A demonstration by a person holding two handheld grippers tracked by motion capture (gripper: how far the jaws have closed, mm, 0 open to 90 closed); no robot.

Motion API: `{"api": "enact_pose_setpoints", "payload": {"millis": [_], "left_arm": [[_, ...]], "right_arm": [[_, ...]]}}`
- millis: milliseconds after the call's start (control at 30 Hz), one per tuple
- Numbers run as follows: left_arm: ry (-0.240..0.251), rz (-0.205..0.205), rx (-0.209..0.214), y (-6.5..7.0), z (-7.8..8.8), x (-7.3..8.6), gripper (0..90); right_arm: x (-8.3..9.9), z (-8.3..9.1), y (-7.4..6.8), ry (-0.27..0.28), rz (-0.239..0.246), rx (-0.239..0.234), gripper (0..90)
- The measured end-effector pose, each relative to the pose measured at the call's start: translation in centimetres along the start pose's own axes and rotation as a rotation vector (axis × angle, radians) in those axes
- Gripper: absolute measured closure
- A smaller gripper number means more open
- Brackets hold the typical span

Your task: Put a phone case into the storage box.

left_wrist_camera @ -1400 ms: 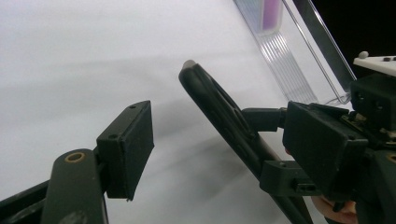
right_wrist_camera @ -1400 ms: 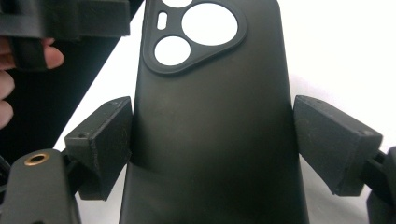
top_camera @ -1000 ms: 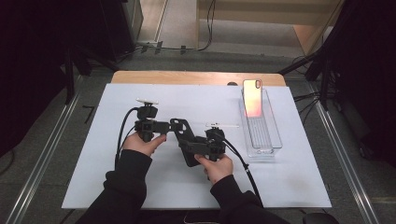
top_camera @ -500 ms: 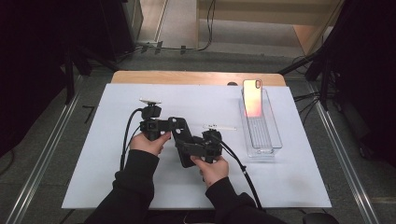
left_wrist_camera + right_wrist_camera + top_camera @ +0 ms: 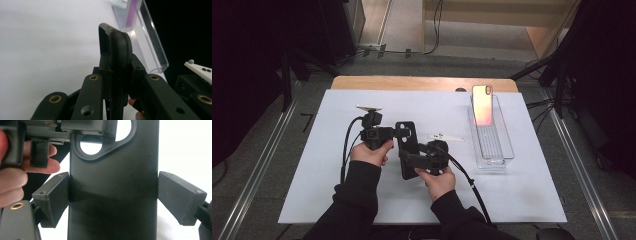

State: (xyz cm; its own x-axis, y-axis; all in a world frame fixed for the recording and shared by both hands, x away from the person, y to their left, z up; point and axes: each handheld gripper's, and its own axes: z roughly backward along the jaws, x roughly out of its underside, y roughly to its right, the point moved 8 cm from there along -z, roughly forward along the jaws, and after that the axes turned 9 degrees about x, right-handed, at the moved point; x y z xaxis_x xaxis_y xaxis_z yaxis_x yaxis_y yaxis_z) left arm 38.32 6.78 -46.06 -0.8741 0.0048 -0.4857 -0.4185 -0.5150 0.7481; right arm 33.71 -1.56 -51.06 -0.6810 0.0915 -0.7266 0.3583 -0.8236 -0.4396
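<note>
High view: black phone case (image 5: 406,150) held above the white mat (image 5: 522,200) | right gripper (image 5: 412,159) clamps its sides | left gripper (image 5: 398,133) just closed on its camera end | step: two-handed hold | next: probably carry toward phone (image 5: 482,105) in clear tray (image 5: 507,150).

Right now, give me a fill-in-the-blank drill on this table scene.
1. Both grippers hold one black phone ____ between them.
2. The left gripper clamps the end of it that has the ____ cutout.
3. The phone leans upright in a clear ____.
4. The right gripper grips it across its ____ edges.

Missing words: case; camera; tray; long
</note>
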Motion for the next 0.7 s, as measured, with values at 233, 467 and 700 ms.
{"api": "enact_pose_setpoints", "payload": {"millis": [233, 467, 700], "left_arm": [[0.016, -0.035, 0.014, 0.8, 0.8, -0.2, 78.3], [0.041, -0.105, -0.02, 1.0, 1.2, -0.4, 78.2], [0.101, -0.242, -0.072, 1.2, 2.0, -0.7, 78.3]], "right_arm": [[-0.7, 0.3, 0.1, -0.003, 0.058, -0.018, 0.0], [-0.9, 0.4, 0.4, -0.095, 0.117, -0.018, 0.0], [-0.8, 1.1, 1.1, -0.152, 0.186, -0.01, 0.0]]}}
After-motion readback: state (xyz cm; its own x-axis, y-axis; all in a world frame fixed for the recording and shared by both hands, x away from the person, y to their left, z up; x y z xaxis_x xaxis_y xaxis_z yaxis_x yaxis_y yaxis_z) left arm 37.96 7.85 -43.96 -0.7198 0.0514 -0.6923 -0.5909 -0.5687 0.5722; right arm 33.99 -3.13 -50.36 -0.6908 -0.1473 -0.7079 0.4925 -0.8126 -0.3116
